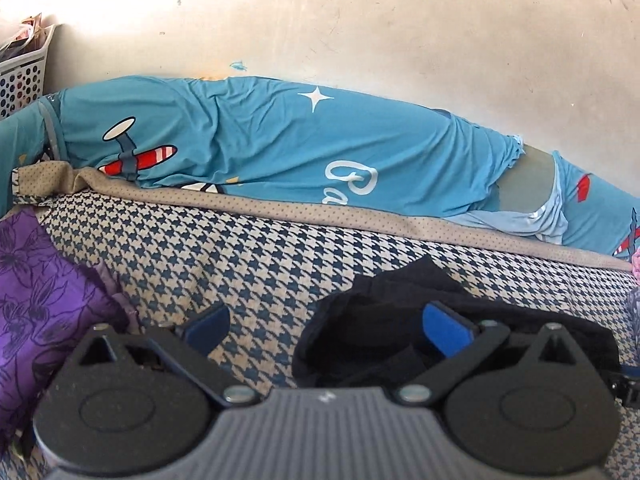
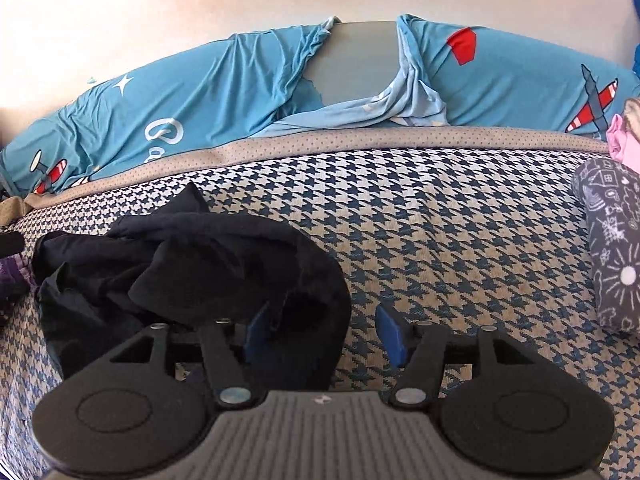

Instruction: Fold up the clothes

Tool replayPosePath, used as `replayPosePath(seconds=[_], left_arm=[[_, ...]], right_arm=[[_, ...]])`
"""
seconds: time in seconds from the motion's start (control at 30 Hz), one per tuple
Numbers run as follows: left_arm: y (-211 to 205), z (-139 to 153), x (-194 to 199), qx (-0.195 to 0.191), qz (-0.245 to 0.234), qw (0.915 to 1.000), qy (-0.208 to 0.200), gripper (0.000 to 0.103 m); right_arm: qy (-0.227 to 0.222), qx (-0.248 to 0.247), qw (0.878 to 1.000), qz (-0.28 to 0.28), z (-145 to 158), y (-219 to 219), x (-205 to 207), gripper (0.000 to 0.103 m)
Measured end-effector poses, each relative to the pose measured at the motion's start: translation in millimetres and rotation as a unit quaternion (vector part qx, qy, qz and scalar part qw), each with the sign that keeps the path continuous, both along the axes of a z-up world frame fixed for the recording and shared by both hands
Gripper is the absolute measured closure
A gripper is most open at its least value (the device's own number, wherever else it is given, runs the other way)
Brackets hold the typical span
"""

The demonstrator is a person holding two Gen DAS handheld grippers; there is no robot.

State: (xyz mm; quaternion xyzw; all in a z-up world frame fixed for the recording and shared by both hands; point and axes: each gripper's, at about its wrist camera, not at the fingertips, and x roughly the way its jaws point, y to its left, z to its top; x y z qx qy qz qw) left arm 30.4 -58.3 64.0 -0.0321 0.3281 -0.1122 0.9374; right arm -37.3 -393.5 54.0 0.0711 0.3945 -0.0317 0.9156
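A crumpled black garment [image 1: 352,320] lies on the houndstooth bed cover [image 1: 260,264]. In the left wrist view my left gripper [image 1: 326,328] stands wide open: its right blue pad rests over the garment's left part, and its left pad hovers above bare cover. In the right wrist view the same black garment [image 2: 200,264] is heaped to the left. My right gripper [image 2: 324,334] is open around the heap's right edge. Cloth laps over the left pad, and the right pad stands clear of the cloth above the cover [image 2: 440,232].
Blue pillows with aeroplane prints [image 1: 260,132] [image 2: 520,80] line the wall behind the bed. A purple floral cloth [image 1: 44,300] lies at the left and a white basket [image 1: 22,76] stands in the corner. A grey patterned roll [image 2: 612,240] and pink cloth [image 2: 624,140] sit at the right.
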Motion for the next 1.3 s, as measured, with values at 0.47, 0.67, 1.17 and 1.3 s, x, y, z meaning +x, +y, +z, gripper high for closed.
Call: replayPosePath(seconds=[0.47, 0.67, 1.17, 1.3], left_arm=[[-46, -46, 20, 0.076, -0.017, 0.9967, 0.024, 0.0], [-53, -62, 27, 0.104, -0.013, 0.9932, 0.049, 0.0], [-44, -80, 34, 0.104, -0.01, 0.9876, 0.117, 0.006], [-47, -81, 23, 0.114, -0.035, 0.9869, 0.109, 0.008]], right_arm=[[0.068, -0.011, 0.996, 0.055, -44, 23, 10, 0.02], [0.048, -0.009, 0.997, 0.053, -57, 36, 20, 0.02], [-0.019, 0.021, 0.999, 0.024, -56, 52, 45, 0.086], [-0.052, 0.06, 0.997, 0.011, -44, 49, 50, 0.086]])
